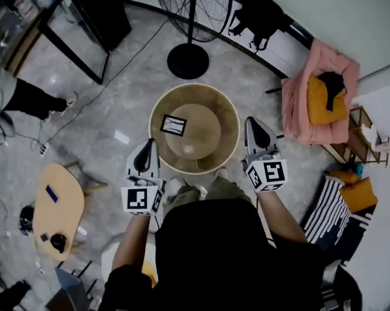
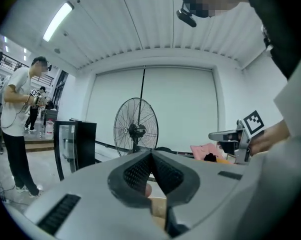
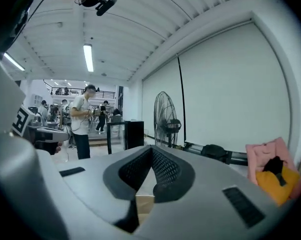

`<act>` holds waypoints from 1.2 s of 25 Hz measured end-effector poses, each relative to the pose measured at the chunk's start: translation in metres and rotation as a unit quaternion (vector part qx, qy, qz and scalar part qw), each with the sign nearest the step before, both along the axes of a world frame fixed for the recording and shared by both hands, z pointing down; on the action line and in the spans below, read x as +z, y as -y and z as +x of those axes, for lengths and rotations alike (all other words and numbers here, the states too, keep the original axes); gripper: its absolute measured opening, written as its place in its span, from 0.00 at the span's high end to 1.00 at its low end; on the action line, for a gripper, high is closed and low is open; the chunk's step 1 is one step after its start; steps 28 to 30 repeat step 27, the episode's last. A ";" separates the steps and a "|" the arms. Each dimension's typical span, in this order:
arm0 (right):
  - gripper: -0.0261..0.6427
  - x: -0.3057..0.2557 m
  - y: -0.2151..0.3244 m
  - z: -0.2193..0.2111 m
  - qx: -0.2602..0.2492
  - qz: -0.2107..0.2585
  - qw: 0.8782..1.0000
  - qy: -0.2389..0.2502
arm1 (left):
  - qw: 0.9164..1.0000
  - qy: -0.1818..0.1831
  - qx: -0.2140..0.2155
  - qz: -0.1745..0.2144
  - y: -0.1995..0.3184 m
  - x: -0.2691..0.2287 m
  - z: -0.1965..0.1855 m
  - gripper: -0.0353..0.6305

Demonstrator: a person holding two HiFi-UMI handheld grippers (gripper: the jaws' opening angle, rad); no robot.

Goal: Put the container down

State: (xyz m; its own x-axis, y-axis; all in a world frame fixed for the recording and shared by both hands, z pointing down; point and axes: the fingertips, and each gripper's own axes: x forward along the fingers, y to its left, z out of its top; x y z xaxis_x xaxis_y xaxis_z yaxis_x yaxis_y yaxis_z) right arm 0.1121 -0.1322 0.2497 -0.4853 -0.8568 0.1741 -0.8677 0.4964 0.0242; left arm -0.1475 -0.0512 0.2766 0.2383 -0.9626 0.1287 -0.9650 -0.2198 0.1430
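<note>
Head view: round container (image 1: 194, 128) sits on the floor (image 1: 111, 102) (a fan (image 1: 188, 61) stands behind it).
Left gripper (image 1: 146, 144): left of the container, jaws closed tight, holding nothing.
Right gripper (image 1: 252, 122): right of the container, jaws closed tight, holding nothing.

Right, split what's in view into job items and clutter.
Job: container on the floor; left gripper and right gripper, both shut and empty.
Lying about: fan, black cabinet, pink armchair, wooden side table.

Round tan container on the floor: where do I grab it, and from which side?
Probably its rim, from above: the container stands upright, open-topped and too wide to span. The left gripper and right gripper, both shut, appear either side of it, so open them and pinch opposite rim sections across the wall.
</note>
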 end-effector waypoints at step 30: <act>0.93 -0.031 -0.017 0.063 -0.038 0.009 0.999 -0.029 | 0.998 0.008 -0.054 0.023 -0.028 -0.025 0.051 0.92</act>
